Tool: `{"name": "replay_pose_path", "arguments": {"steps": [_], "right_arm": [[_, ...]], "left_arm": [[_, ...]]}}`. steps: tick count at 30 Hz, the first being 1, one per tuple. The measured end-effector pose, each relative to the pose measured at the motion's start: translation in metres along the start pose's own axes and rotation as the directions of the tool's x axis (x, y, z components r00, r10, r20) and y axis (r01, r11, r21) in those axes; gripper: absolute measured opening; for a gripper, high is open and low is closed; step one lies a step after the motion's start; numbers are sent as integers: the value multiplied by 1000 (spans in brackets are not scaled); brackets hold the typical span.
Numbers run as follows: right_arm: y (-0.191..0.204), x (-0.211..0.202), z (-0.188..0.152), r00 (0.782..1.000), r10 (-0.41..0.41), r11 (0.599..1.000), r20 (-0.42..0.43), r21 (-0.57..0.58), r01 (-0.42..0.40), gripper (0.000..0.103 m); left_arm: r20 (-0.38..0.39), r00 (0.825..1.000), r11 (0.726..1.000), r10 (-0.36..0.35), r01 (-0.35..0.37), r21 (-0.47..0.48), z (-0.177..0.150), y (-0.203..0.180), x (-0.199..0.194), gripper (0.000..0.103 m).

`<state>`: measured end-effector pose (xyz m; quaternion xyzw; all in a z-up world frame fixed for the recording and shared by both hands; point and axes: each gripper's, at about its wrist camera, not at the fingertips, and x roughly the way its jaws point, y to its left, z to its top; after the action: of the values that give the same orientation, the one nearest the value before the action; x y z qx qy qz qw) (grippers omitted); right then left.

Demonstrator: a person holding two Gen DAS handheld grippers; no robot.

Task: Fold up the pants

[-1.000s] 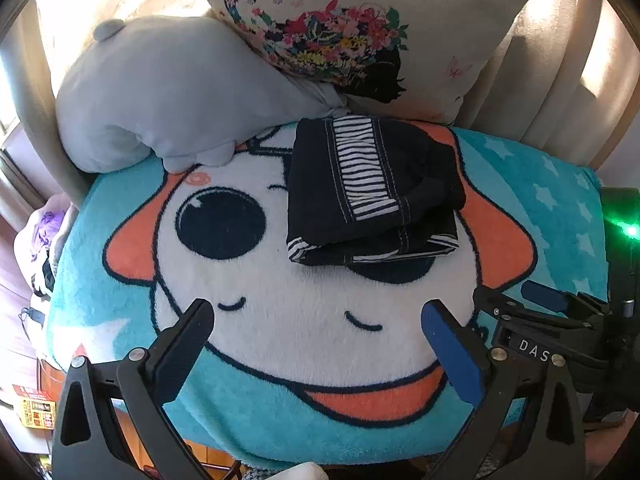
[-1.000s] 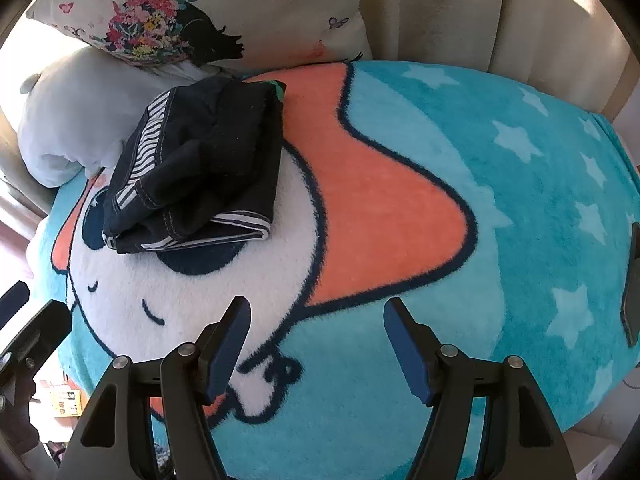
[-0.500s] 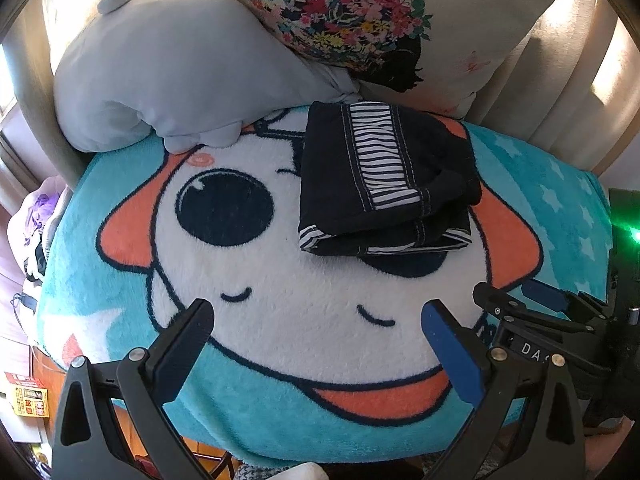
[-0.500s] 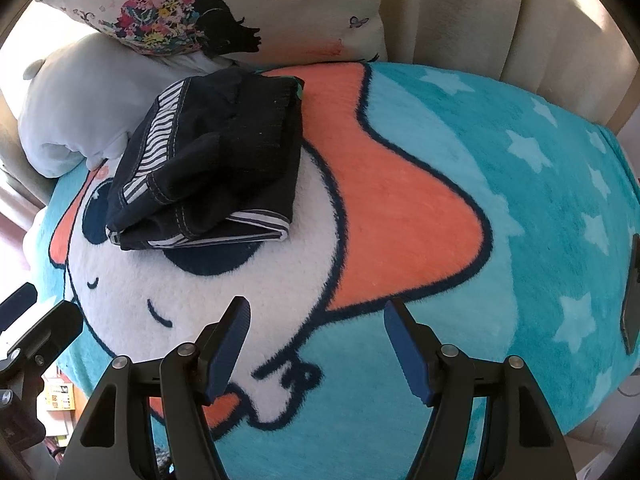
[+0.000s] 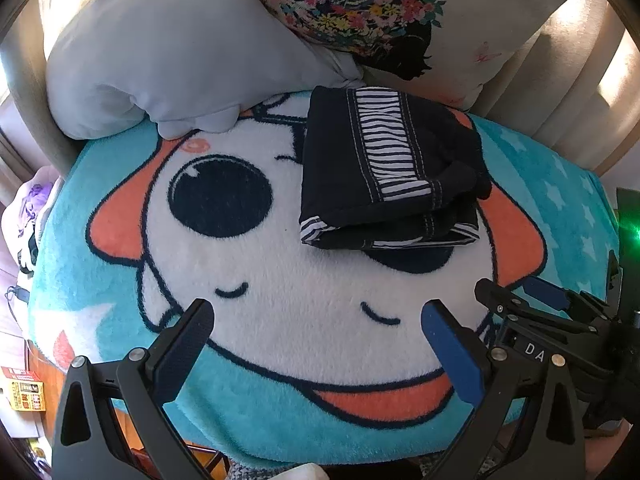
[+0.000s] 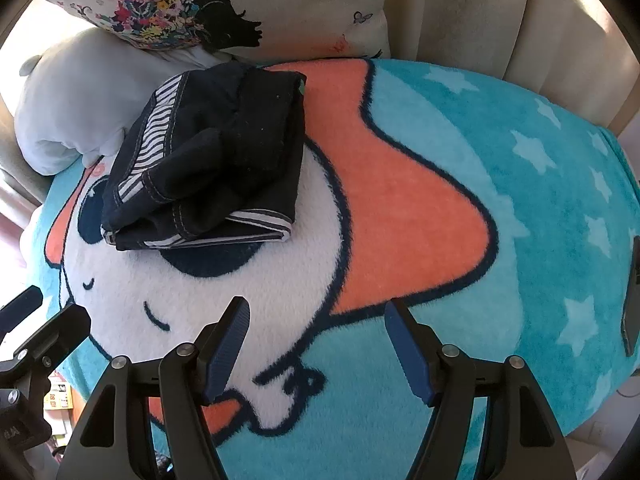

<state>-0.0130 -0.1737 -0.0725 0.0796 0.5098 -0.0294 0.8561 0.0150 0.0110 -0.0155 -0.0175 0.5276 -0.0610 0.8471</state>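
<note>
Blanket (image 5: 280, 280) covers bed; pants (image 5: 384, 168) lie folded small. Left claw (image 5: 316, 344) and right claw (image 6: 318, 350) held spread, empty. Folding judged done; withdrawal called for.

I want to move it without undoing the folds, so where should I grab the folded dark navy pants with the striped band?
Probably the folded dark navy pants at the near stacked edge, coming low from the front so the fingers pinch all layers; the layer ends show there.

A home sitting room: a fleecy cartoon blanket (image 5: 280, 288) over a seat, with a floral cushion (image 5: 400, 12) behind.
</note>
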Motion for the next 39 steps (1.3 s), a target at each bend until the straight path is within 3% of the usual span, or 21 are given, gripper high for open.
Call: {"name": "replay_pose_path", "arguments": {"steps": [39], "right_arm": [[2, 5, 4, 1000, -22, 999, 8, -24, 22, 75]], "left_arm": [[-87, 996, 999, -29, 25, -47, -2, 8, 28, 103]]}}
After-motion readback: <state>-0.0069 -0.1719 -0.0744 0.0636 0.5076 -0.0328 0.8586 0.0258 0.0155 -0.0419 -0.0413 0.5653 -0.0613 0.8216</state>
